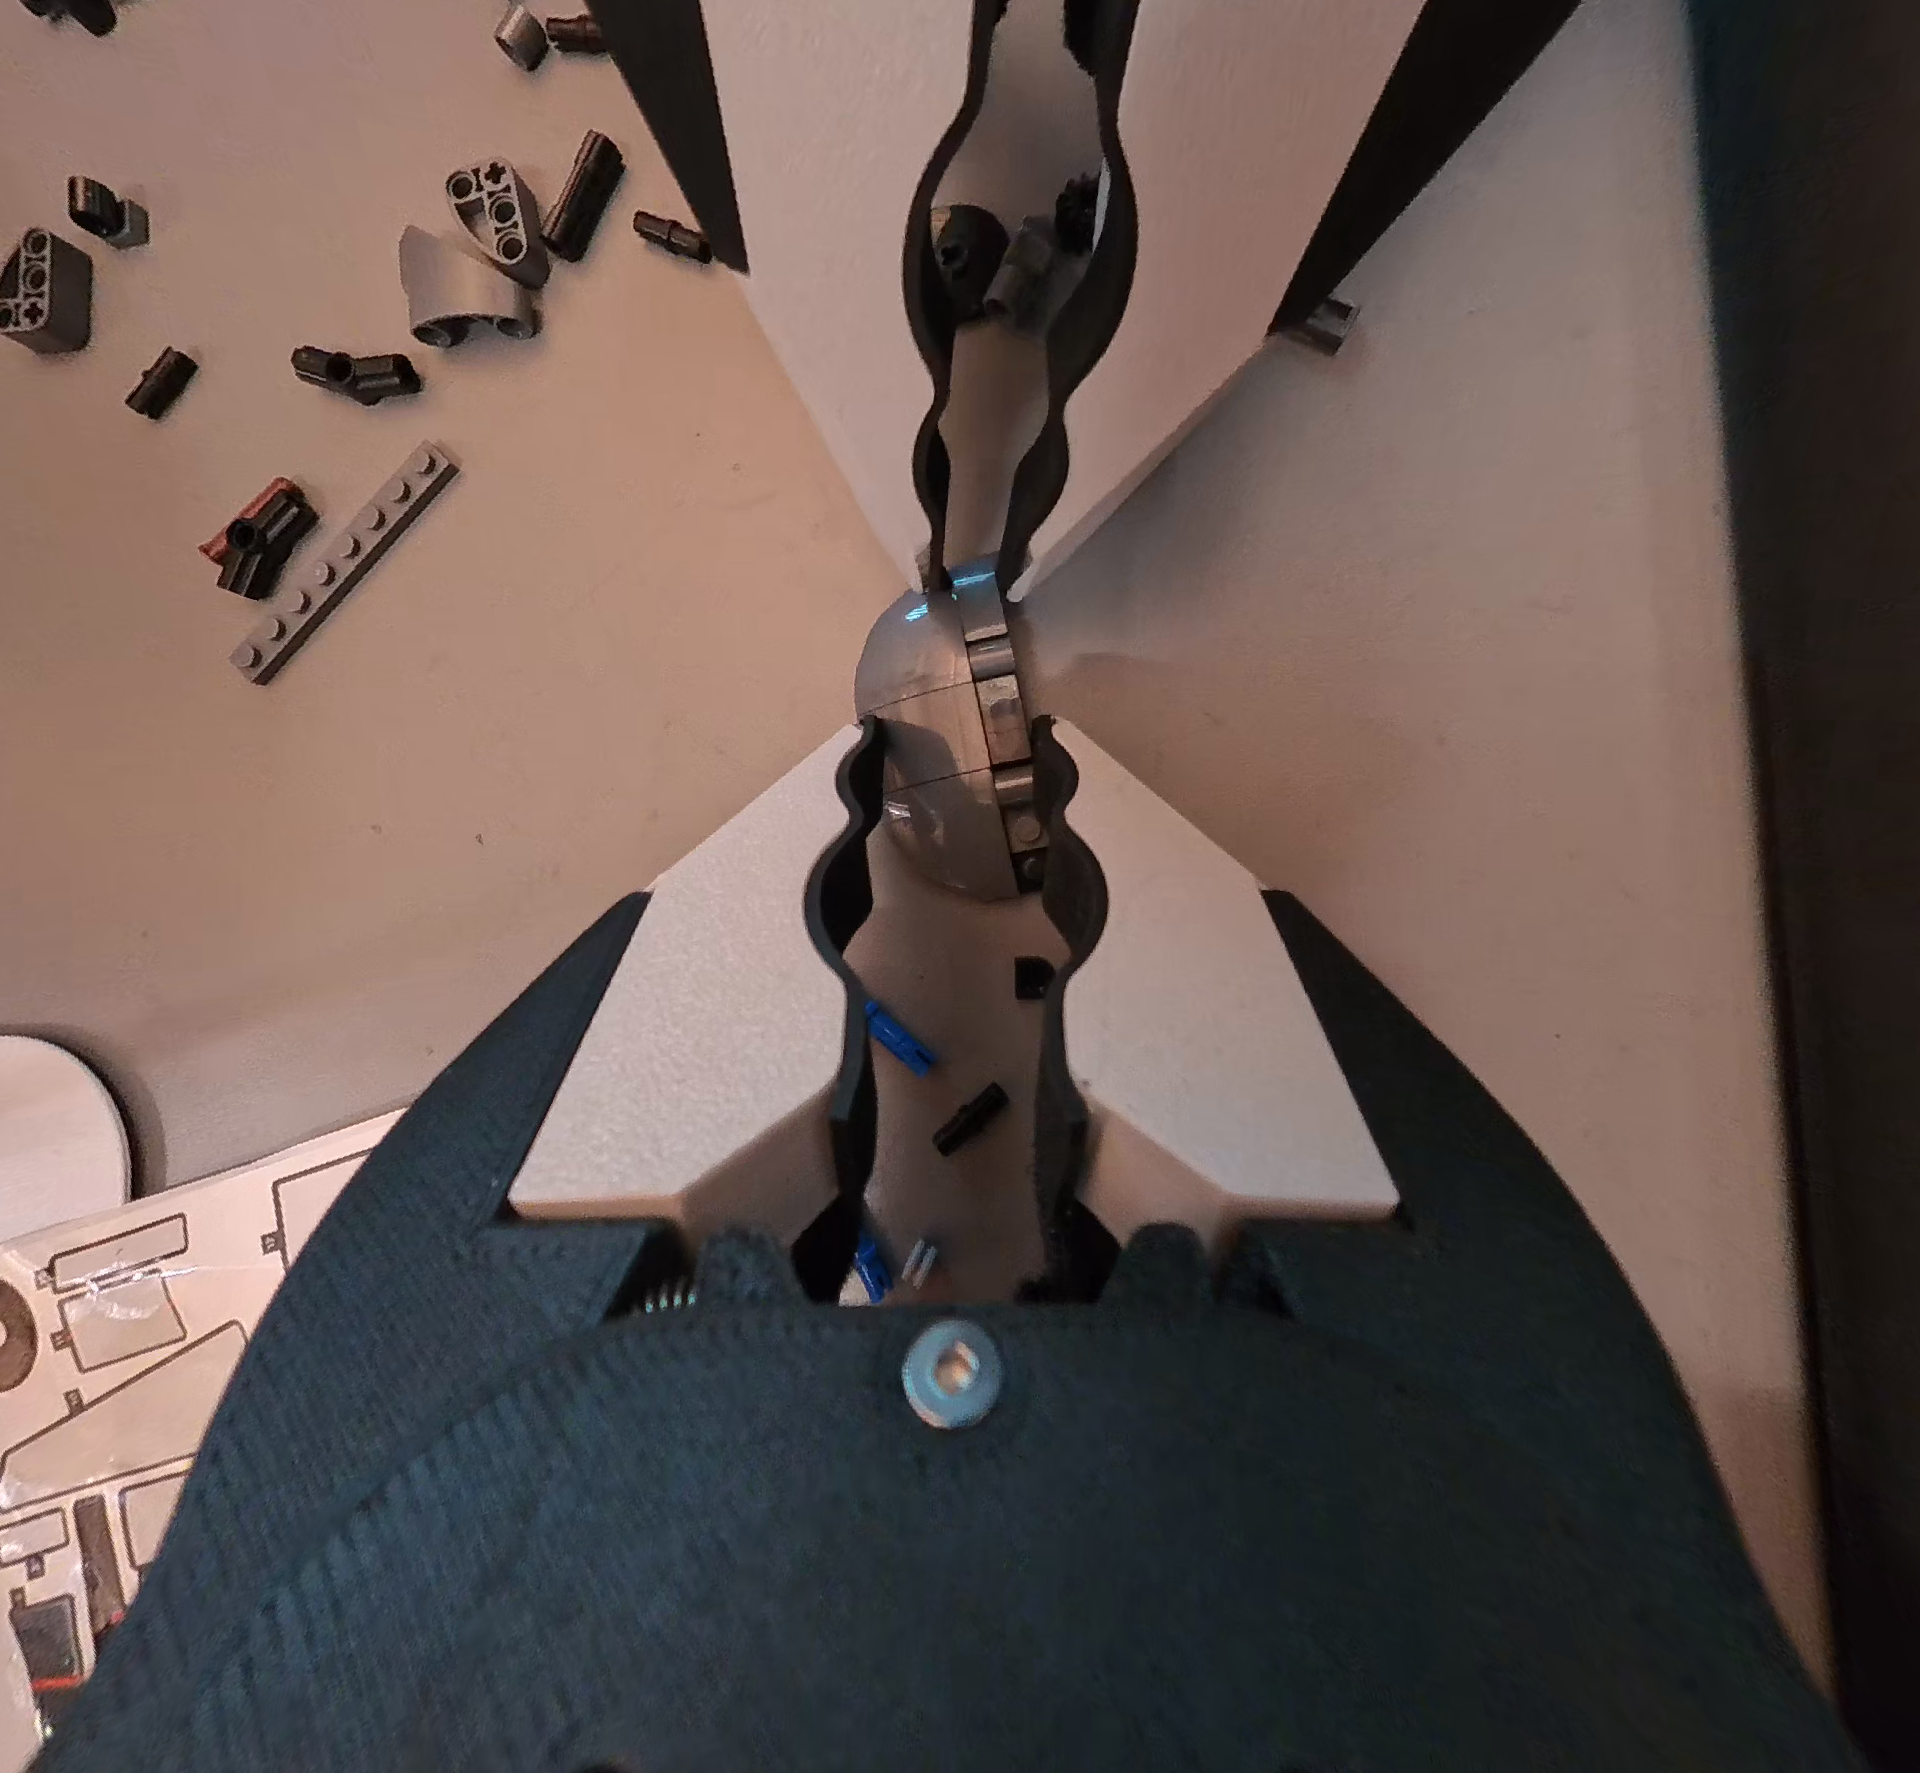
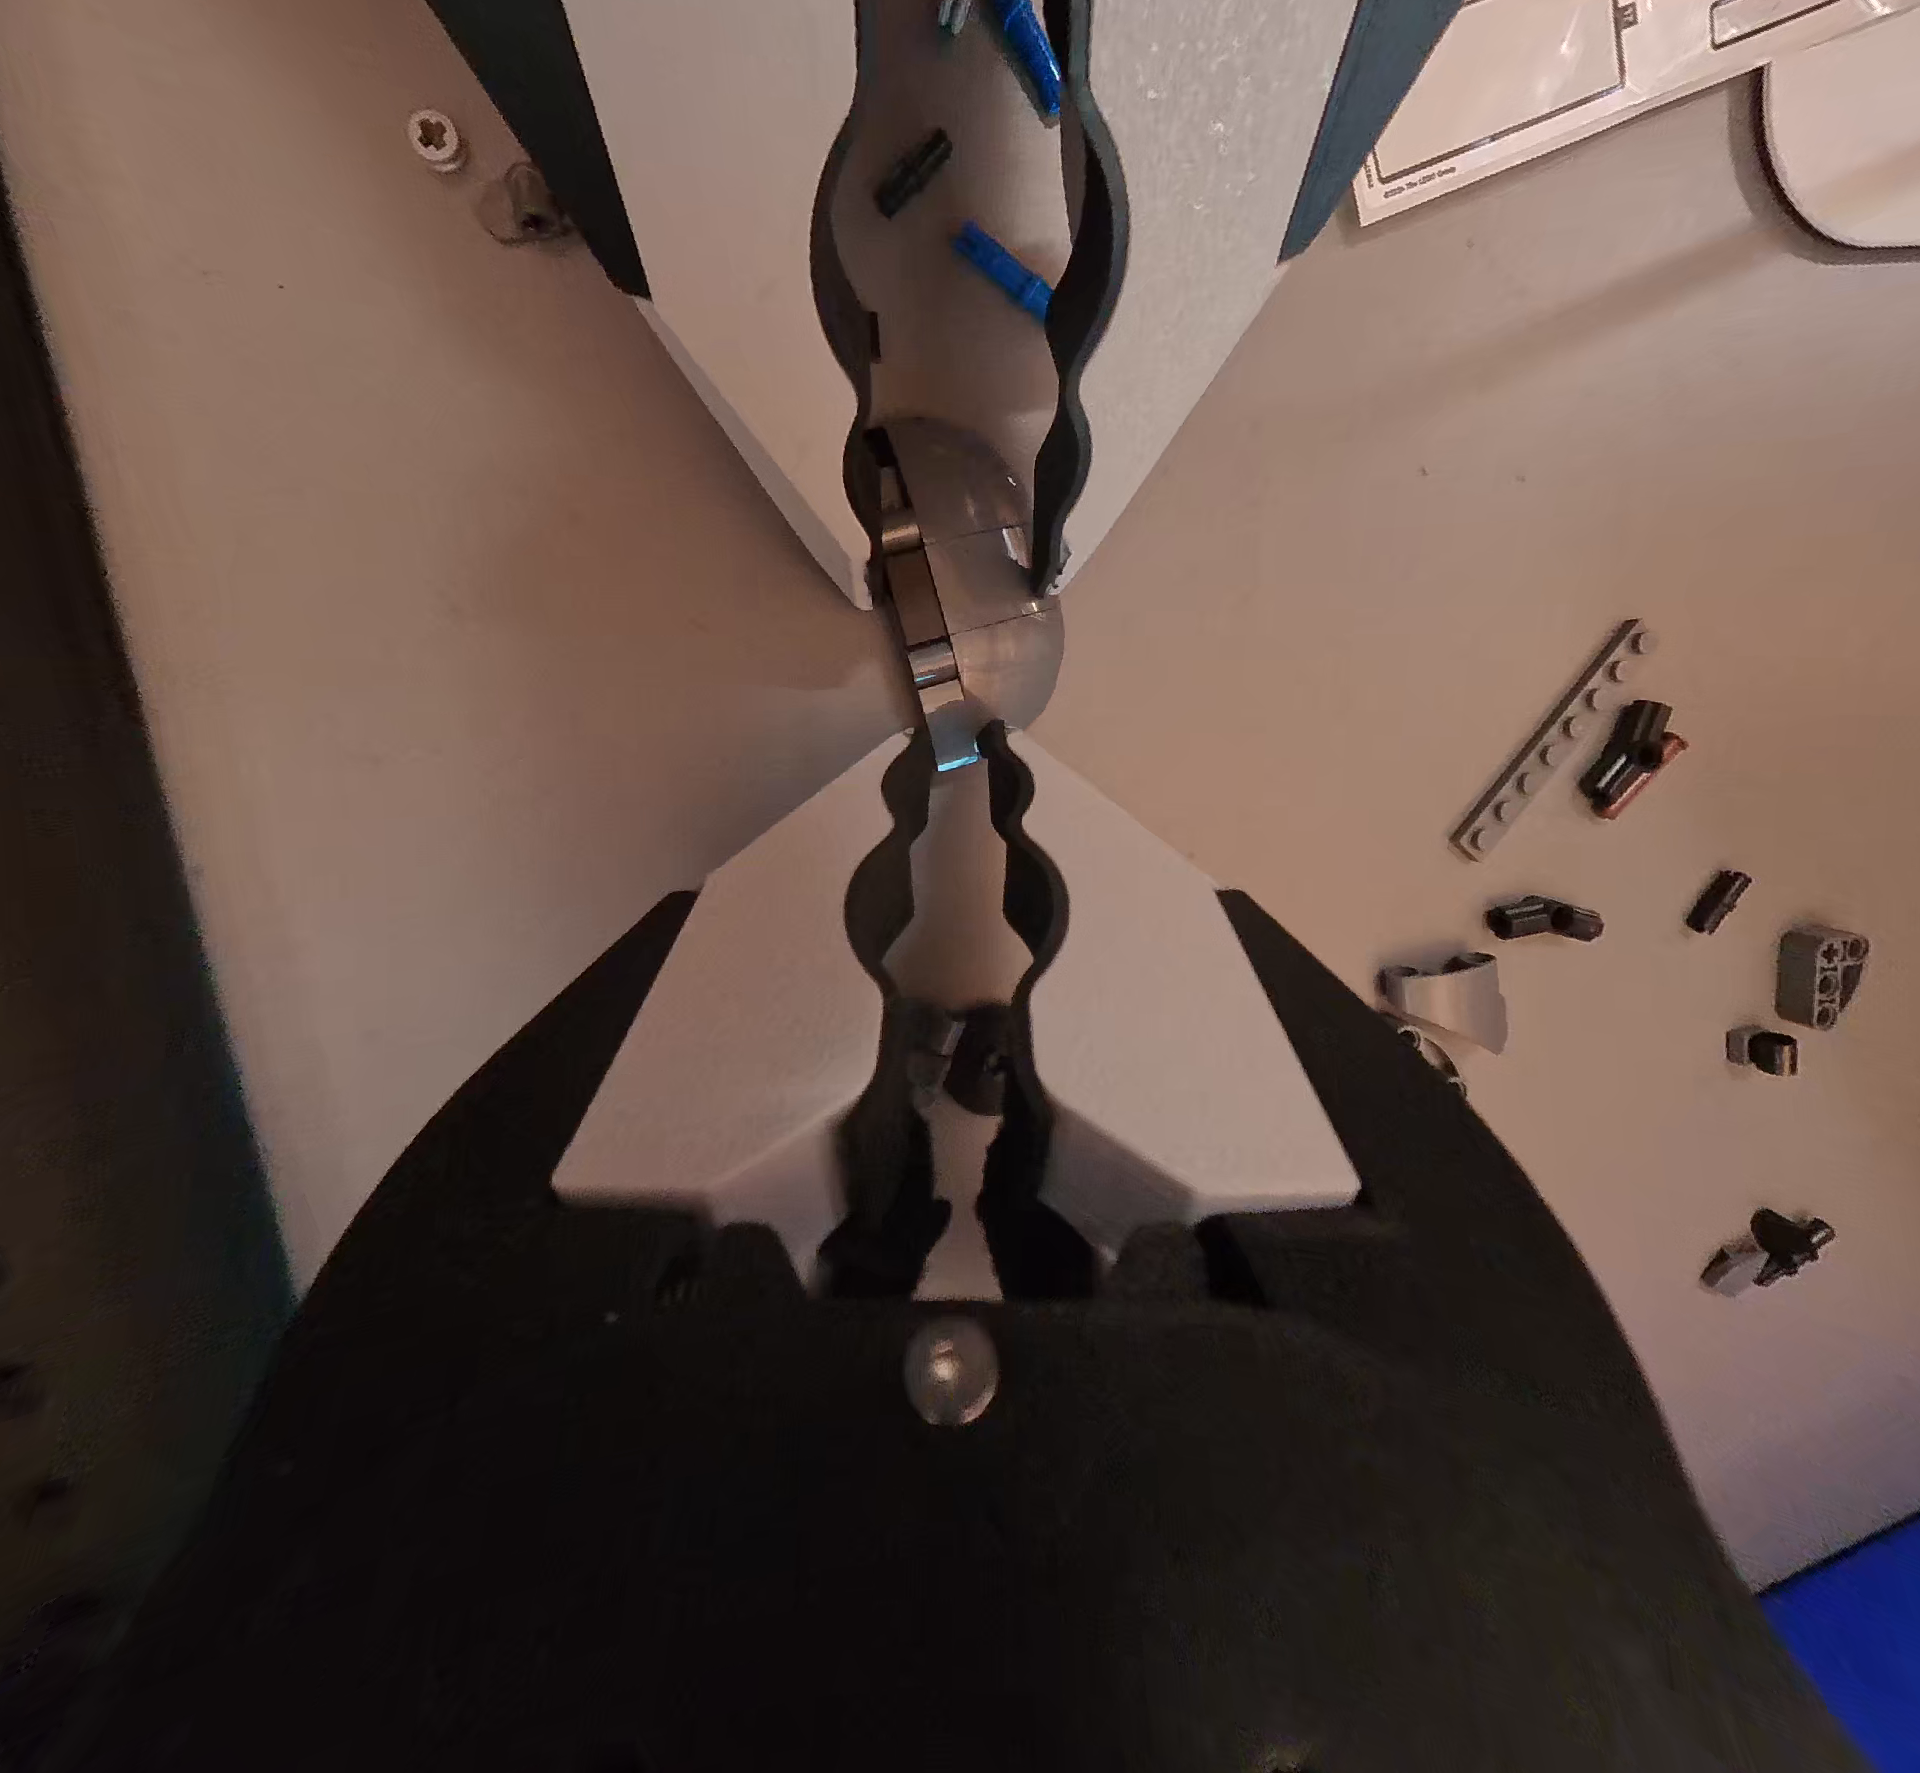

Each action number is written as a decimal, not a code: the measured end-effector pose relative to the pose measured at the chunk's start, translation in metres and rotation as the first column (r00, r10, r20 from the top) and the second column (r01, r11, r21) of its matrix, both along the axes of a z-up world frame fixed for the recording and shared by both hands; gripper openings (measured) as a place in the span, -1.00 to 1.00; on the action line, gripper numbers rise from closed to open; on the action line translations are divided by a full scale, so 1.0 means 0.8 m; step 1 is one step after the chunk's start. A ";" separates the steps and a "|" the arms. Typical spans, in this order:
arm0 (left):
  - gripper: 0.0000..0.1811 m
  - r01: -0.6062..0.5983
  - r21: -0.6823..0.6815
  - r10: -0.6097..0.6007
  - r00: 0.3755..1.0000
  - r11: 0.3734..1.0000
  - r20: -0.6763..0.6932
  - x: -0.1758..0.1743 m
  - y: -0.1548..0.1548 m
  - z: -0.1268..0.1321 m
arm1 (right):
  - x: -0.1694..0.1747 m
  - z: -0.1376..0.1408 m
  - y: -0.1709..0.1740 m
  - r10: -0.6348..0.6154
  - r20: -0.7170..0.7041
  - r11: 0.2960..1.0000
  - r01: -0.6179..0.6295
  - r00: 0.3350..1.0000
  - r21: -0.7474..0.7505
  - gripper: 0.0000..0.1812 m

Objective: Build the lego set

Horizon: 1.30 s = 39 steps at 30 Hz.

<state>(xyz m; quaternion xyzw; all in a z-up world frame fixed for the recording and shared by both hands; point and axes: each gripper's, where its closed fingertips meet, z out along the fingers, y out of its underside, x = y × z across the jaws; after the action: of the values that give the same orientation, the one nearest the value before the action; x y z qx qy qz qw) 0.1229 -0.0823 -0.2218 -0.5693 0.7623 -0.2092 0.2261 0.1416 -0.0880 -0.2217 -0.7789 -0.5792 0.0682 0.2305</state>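
- Left gripper (image 1: 951, 736) and right gripper (image 2: 948, 744), tip to tip, each pinch the grey dome (image 1: 935, 747) nearly closed, above the table (image 1: 520, 788).
- Loose pieces (image 1: 343, 570) lie scattered beside.

We see dim, warm indoor light, pinkish on the table (image 1: 312, 788). A small bluish glare sits on the grey dome (image 1: 935, 684), another on its rim in the right wrist view. Both wide-angle views bend strongly at the edges. The near gripper bodies are soft and dark; the far sides fall into deep shadow.
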 end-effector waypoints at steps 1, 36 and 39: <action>-0.71 0.000 0.000 0.000 1.000 1.000 0.000 0.000 0.000 0.000 | 0.000 0.000 0.000 -0.002 0.004 1.000 0.002 1.000 -0.002 -0.89; -0.70 -0.010 -0.012 0.010 1.000 1.000 0.001 -0.002 0.003 0.000 | 0.000 -0.002 0.002 -0.059 -0.123 0.994 0.047 0.991 -0.102 -0.91; -0.70 -0.011 -0.011 0.011 1.000 1.000 0.002 -0.002 0.003 0.000 | -0.001 -0.002 0.002 -0.068 -0.101 0.994 0.058 0.993 -0.096 -0.91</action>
<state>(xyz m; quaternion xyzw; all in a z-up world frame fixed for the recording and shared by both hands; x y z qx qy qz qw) 0.1213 -0.0801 -0.2219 -0.5743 0.7579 -0.2126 0.2249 0.1408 -0.0863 -0.2236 -0.8021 -0.5377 0.1284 0.2258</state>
